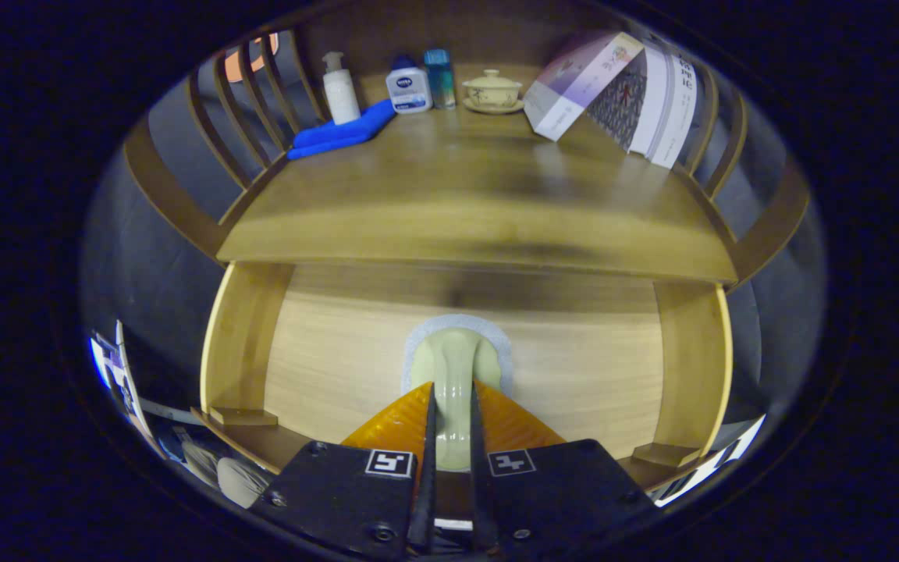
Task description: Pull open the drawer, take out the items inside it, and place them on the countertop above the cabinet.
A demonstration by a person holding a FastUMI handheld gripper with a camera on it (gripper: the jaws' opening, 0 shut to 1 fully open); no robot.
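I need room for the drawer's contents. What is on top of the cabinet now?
On the countertop: pump bottle, blue cloth, lotion bottle, blue container, lidded cup, leaning books. The front is bare. The tongs clamp the drawer handle; the drawer's contents are hidden.

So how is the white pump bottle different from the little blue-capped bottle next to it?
The white pump bottle is taller and slimmer; the blue-capped bottle is shorter and wider. One has a pump on top, the other a dark blue cap. The pump bottle stands by the blue cloth. Both stand upright at the countertop's back, far beyond the gripper, shut on the drawer handle.
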